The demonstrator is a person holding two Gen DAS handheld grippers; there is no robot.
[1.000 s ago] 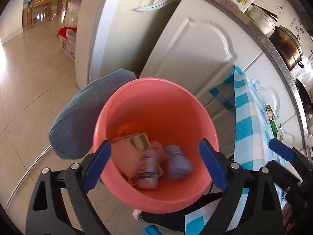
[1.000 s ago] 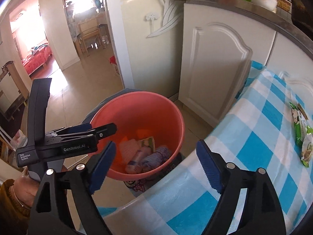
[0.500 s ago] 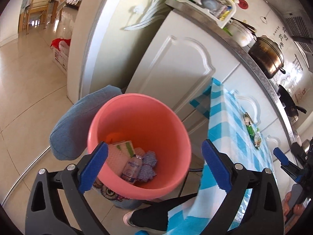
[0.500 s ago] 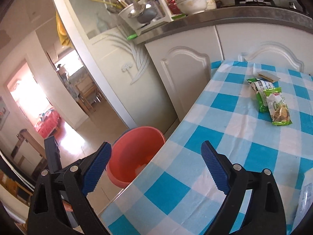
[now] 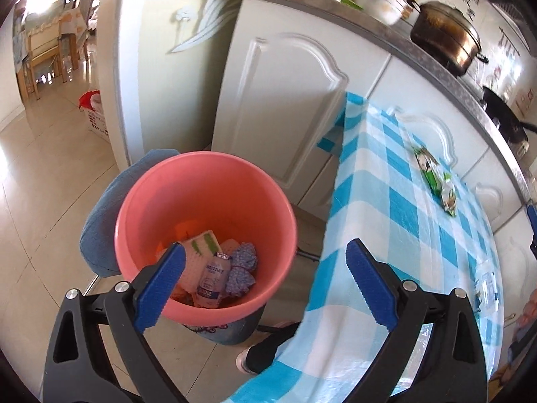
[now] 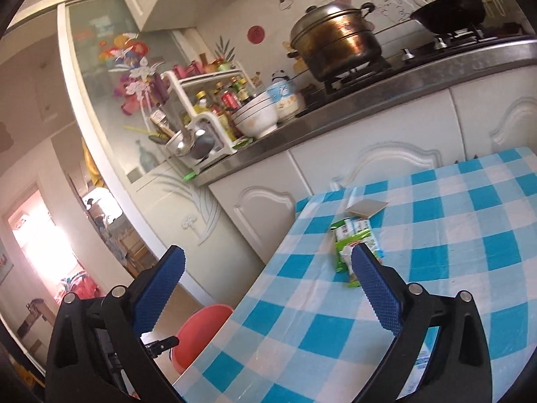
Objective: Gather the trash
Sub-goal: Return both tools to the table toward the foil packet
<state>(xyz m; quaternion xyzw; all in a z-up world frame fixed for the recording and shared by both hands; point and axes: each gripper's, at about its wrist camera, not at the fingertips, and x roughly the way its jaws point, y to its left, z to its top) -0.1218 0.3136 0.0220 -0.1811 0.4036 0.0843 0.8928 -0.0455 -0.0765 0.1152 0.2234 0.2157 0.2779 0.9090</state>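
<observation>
A pink bucket (image 5: 204, 181) stands on a stool beside the table; it holds a small bottle (image 5: 213, 280), a bluish crumpled wrapper (image 5: 241, 268) and paper packaging. It also shows in the right wrist view (image 6: 198, 329). My left gripper (image 5: 265, 285) is open and empty, above the bucket's near rim and the table edge. My right gripper (image 6: 268, 288) is open and empty over the blue-checked tablecloth (image 6: 436, 268). Green snack wrappers (image 6: 352, 245) lie on the cloth just beyond its right finger, also seen in the left wrist view (image 5: 436, 181). A flat tan card (image 6: 367, 208) lies behind them.
White kitchen cabinets (image 5: 285, 100) stand behind the table, with a steel pot (image 6: 335, 43), a wok (image 6: 449, 13), bowls (image 6: 258, 114) and a bottle rack (image 6: 208, 107) on the counter. A blue cushion (image 5: 100, 215) sits left of the bucket. A plastic bottle (image 5: 486, 285) lies at the table's near right.
My right gripper has swung up and right from the bucket toward the table and the green wrappers. My left gripper has drawn back and risen, so the bucket looks smaller.
</observation>
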